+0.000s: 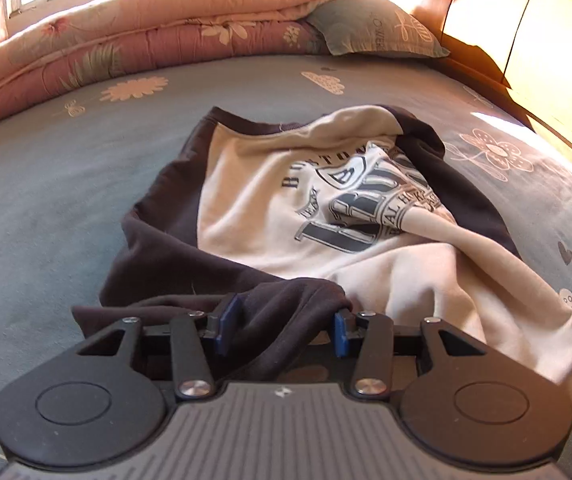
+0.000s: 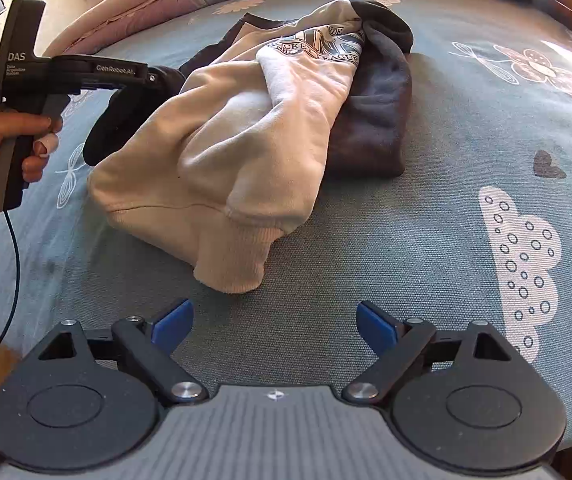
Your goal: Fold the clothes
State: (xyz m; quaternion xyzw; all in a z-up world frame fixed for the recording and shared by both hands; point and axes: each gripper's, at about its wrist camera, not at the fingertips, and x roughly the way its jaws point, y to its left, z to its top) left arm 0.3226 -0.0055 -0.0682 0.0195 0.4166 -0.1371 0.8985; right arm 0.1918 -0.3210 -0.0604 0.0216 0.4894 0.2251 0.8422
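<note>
Currently, the cream and dark navy cotton sweatshirt with a grey printed crest [image 1: 298, 208] lies crumpled on the blue-grey bed sheet with flower and cloud prints [image 1: 65, 208], roughly at the middle of the bed.

Left hand-held gripper [image 1: 281, 320]: its blue pads [image 1: 227, 316] stand at a moderate gap with a bunch of the dark navy sleeve [image 1: 189, 280] between them. The fabric fills the gap and drapes back over the gripper body. In the right wrist view this gripper [image 2: 141, 74] meets the dark sleeve at the garment's left side, and a person's hand [image 2: 1, 148] grips its handle.

Right hand-held gripper [image 2: 273, 324]: jaws spread wide, nothing between them. It hovers over bare sheet, just short of the cream ribbed hem [image 2: 233, 256], which lies apart from the fingertips.

A folded pink floral quilt [image 1: 145, 40] and a grey-green pillow [image 1: 370, 28] lie along the far edge of the bed, beside a wooden headboard [image 1: 526, 28].
</note>
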